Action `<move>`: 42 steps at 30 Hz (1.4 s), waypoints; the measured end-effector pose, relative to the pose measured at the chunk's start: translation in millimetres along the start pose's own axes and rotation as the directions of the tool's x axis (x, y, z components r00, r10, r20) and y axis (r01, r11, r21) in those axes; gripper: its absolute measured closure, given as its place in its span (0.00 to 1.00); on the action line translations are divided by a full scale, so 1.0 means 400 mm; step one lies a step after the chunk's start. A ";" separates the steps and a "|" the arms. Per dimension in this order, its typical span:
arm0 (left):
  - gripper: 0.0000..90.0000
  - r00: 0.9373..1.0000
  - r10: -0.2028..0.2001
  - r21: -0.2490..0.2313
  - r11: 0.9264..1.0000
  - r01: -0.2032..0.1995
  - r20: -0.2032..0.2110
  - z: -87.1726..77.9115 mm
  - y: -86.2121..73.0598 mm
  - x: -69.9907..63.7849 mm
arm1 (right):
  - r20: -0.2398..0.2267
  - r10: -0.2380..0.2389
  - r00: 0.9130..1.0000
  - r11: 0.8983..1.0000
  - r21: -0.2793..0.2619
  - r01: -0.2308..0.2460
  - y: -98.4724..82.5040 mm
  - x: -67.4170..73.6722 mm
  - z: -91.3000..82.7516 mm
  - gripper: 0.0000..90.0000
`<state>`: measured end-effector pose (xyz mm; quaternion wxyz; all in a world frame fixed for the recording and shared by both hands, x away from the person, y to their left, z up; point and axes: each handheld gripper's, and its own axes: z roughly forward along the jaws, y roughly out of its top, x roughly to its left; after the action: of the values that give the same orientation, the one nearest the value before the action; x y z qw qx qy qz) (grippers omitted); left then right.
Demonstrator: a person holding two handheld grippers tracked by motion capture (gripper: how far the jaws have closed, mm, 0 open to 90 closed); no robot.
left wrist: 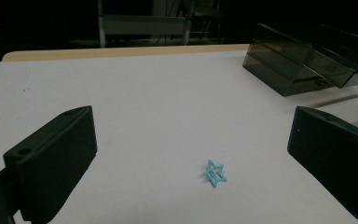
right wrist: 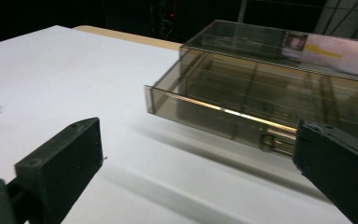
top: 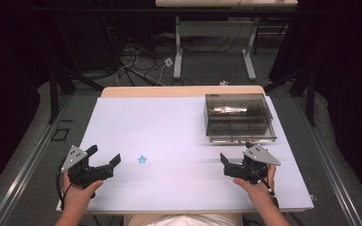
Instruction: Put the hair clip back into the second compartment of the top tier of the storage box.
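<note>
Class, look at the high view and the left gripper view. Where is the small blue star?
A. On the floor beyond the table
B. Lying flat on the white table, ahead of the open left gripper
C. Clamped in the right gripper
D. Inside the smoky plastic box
B: the blue star lies on the white table, untouched, in front of the open left gripper.

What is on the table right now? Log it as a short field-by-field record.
surface: white table
small item: blue star, flat on the table, untouched
container: smoky clear compartment box, far right of table
left gripper: open, near the star, holding nothing
right gripper: open, in front of the box, holding nothing
</note>
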<state>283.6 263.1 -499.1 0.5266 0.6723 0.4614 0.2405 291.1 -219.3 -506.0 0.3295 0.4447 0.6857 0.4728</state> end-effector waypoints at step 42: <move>0.02 1.000 0.012 0.001 1.000 -0.012 0.001 0.004 0.004 0.003 | -0.262 -0.094 0.961 0.992 0.060 0.113 0.119 0.200 0.216 0.25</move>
<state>286.1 263.5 -498.5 0.5252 0.6753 0.4573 0.2430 349.7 -107.3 -492.7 0.2448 0.3547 0.7624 0.4828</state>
